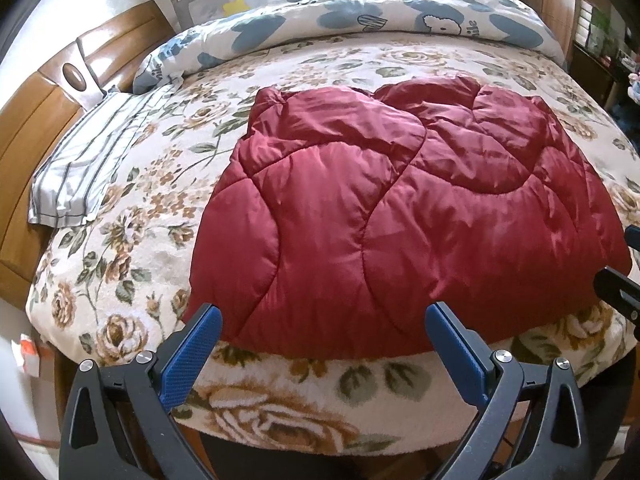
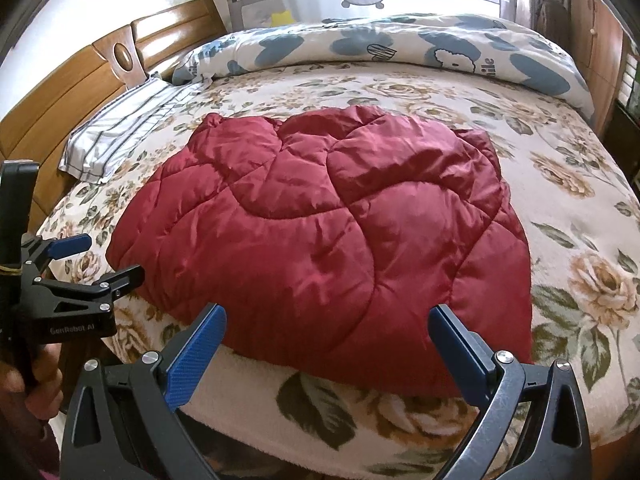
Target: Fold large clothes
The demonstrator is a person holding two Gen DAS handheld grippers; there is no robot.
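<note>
From the left wrist, the red padded jacket lies spread on the flowered bed cover, its near hem close to the bed's front edge. The left gripper hangs just short of that hem, fingers spread wide and empty, so it should take the left corner deep, through every layer. From the right wrist, the right gripper is likewise wide apart and empty before the hem; both grips probably need to lift together, keeping the edge level.
</note>
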